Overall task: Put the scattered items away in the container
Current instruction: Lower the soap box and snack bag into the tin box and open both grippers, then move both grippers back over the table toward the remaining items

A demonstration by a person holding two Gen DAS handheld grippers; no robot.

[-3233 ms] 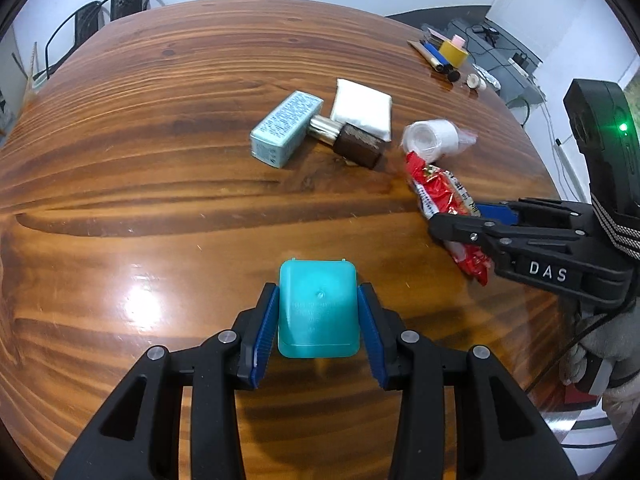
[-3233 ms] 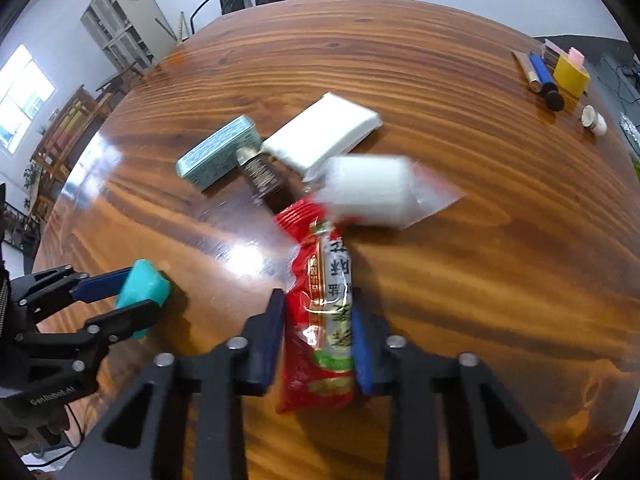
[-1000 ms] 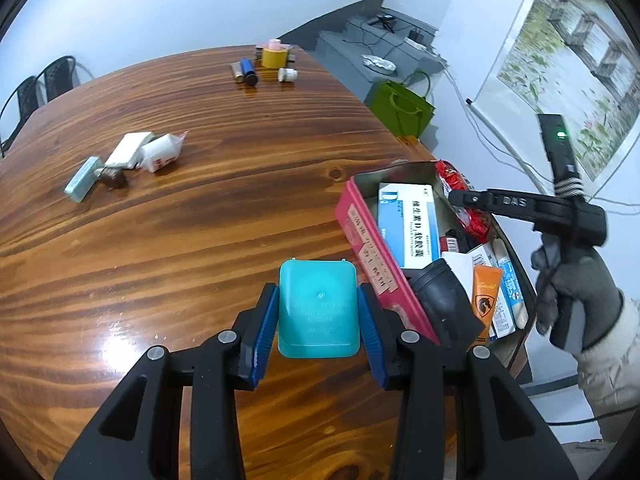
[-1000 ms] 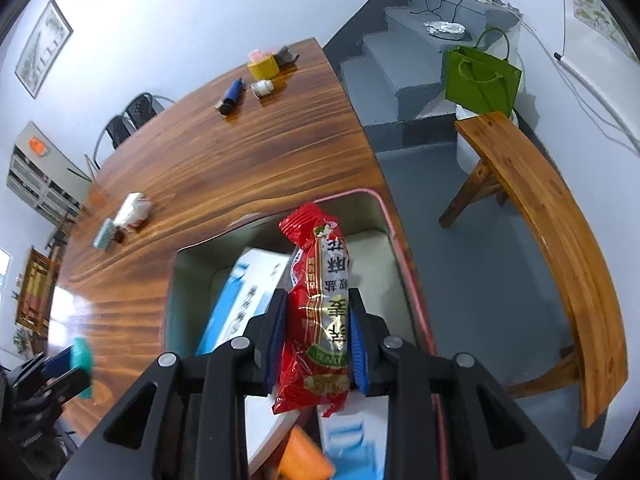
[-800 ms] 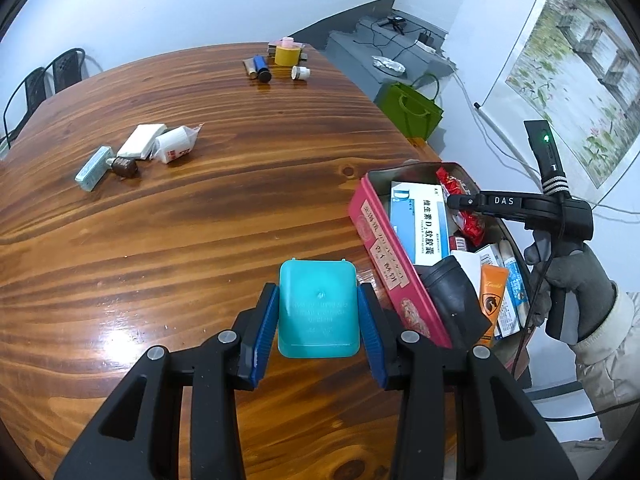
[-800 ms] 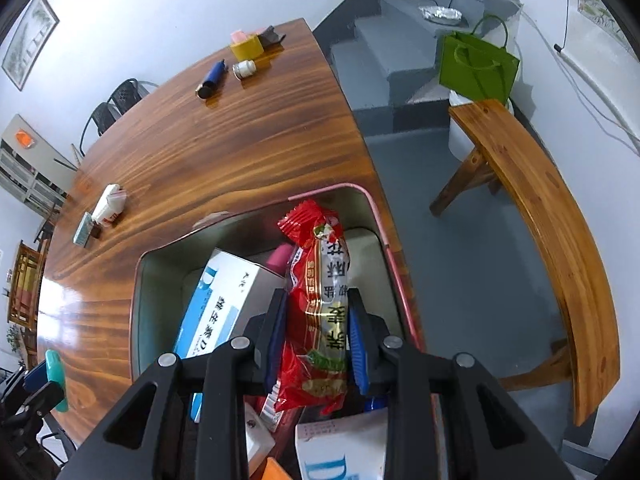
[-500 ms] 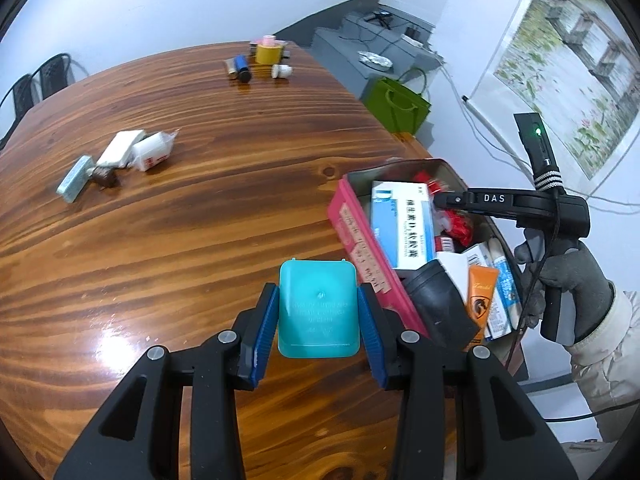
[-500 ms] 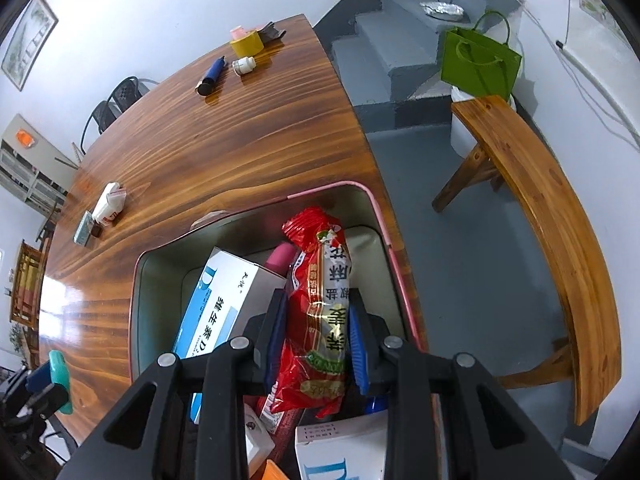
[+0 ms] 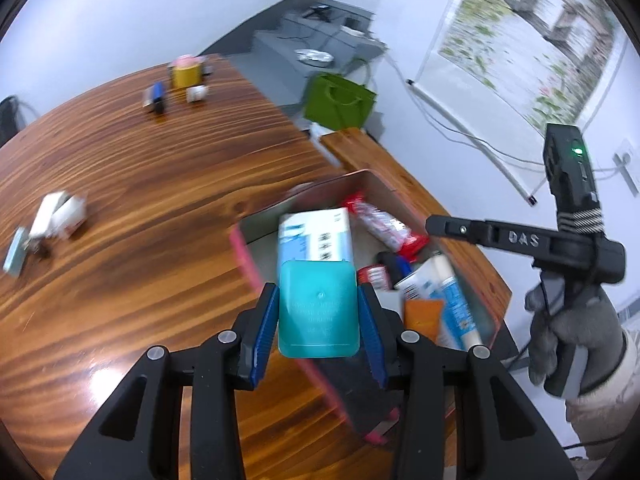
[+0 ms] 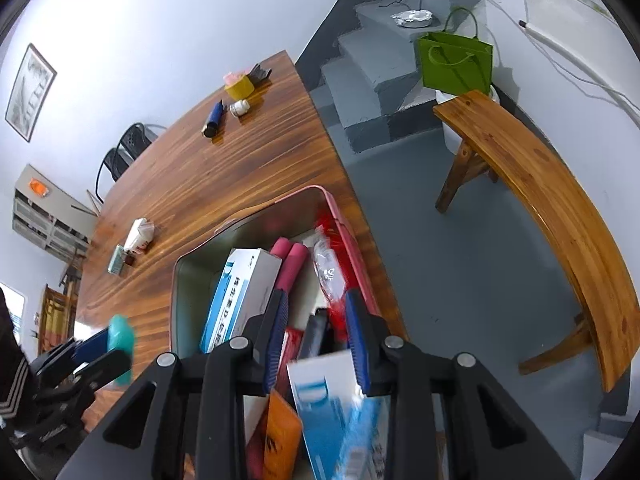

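Note:
My left gripper [image 9: 317, 293] is shut on a teal plastic box [image 9: 318, 314], held over the near pink wall of the open tin [image 9: 243, 254]. The tin holds a blue-and-white carton [image 9: 316, 240], tubes and a red snack packet [image 9: 384, 226], which lies along its far wall. In the right wrist view my right gripper [image 10: 316, 310] hovers above the tin [image 10: 344, 220] with its fingers a little apart and nothing between them. The red packet [image 10: 330, 268] lies blurred below it. The teal box [image 10: 120, 336] shows at the left.
Loose items stay on the wooden table: white packets [image 9: 60, 212] and a small teal tin [image 9: 14, 256] at the left, yellow tape [image 9: 184, 72], a blue pen [image 9: 156, 96] and a white bottle [image 9: 196, 94] far off. A wooden bench [image 10: 560, 200] and green bag [image 10: 456, 64] stand beyond the table's edge.
The red packet has left the right gripper's fingers and now lies in the tin. The left gripper has carried the teal box from beside the tin to above its near wall.

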